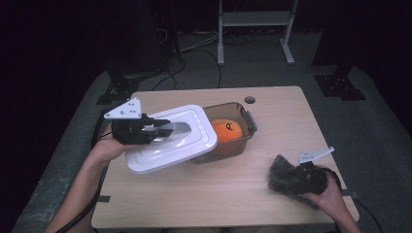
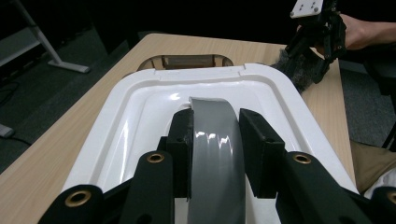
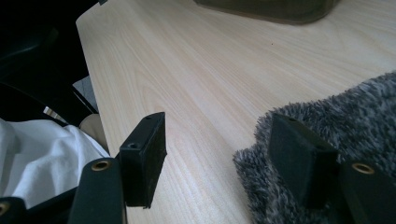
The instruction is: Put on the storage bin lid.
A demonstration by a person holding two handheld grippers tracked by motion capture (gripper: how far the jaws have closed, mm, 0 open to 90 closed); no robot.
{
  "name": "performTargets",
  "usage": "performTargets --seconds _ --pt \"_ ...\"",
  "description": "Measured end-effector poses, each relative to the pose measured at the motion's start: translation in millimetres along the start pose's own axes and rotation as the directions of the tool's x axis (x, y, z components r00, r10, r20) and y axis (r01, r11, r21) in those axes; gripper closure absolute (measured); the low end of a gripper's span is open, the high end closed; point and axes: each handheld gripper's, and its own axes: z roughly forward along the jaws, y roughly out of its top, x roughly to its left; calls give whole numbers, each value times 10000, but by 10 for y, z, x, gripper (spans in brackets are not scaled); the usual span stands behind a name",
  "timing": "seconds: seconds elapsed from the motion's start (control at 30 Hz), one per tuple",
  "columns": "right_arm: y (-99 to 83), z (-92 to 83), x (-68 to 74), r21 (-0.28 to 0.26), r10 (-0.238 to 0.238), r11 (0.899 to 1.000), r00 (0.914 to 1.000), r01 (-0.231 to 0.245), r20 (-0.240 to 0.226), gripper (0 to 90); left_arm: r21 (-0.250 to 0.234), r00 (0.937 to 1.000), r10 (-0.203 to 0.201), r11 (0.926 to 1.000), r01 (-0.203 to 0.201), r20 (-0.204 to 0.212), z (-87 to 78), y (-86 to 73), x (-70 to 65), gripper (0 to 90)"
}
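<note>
Left gripper (image 1: 163, 130) is clamped on the grey handle (image 2: 212, 149) of the white lid (image 1: 170, 145); in the left gripper view both pads (image 2: 183, 140) press the handle's sides, so that's a firm hold, jaws narrowed onto it. The lid hangs tilted off the fingers, with its far edge over the near-left rim of the brown tub (image 1: 245, 119) and its near edge out over the table (image 1: 272, 204). The tub is just past the fingertips, partly covered. An orange ball (image 1: 227, 130) sits inside it, visible in the open half.

Right gripper (image 1: 291, 177) is parked at the table's near right corner, well apart from the tub. Its jaws stand wide. One pad (image 3: 299, 154) rests on a grey fuzzy cloth (image 3: 355, 121) and the other is over bare wood, so nothing is pinched between them.

My read of the step: lid is in transit over the tub, either going on or coming off. I can't tell which from this alone, though the partial overlap looks like seating.

If seating, the next move needs:
- level out the lid, since it is tilted now
- slide it on until all four corners line up with the rim
- lower it straight, then release the handle

Risk: the ball sits high in the tub and may foul the lid's underside. The right hand could steady the tub by its end clip.
</note>
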Motion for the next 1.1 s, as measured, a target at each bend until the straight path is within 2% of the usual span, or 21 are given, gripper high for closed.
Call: performTargets --seconds 1.0,1.1 --pt "-16 -34 -58 -112 122 9999 9999 -123 -103 362 -120 9981 197 9997 -191 586 576 261 233 668" --pt "-27 -50 -63 -142 157 9998 9998 -158 -89 362 -126 9971 313 9995 -305 689 626 289 248 668"
